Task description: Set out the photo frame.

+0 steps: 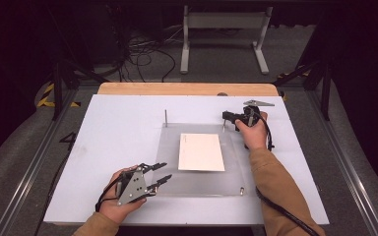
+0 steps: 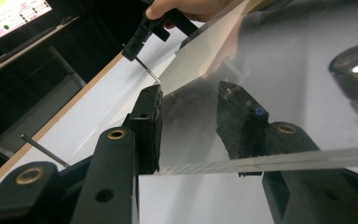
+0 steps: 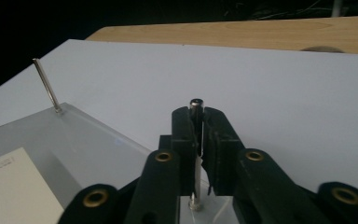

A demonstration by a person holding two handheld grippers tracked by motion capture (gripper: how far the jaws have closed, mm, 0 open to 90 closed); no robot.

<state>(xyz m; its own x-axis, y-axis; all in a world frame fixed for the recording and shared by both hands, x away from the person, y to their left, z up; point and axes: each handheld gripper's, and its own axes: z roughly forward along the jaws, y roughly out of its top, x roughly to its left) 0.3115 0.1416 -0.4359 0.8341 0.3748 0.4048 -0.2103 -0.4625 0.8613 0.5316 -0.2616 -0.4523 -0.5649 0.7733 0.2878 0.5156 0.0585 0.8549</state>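
**Right jaws closed on a pin, left jaws astride the plate's edge**

In the high view a clear plate [image 1: 197, 184] lay at the middle of a white sheet [image 1: 118, 147] covering a wooden table [image 1: 187, 89]. A white card [image 1: 201, 152] rested on the plate near the frame's centre. A faint line of print ran along the card's edge, too small to read in any view.

The right gripper [image 1: 228, 116] sat at the plate's upper right corner. In the right gripper view its jaws were shut on an upright metal pin [image 3: 196, 108], whose rounded top showed just above them. A second pin [image 1: 166, 118] stood at the plate's upper left corner, and a short one [image 1: 241, 189] at the lower right.

The left gripper [image 1: 160, 173] sat at the lower left of the high view, jaws wide apart at the plate's left edge. In the left gripper view one jaw showed through the clear plate and the other was on its near side; whether they touched it could not be told
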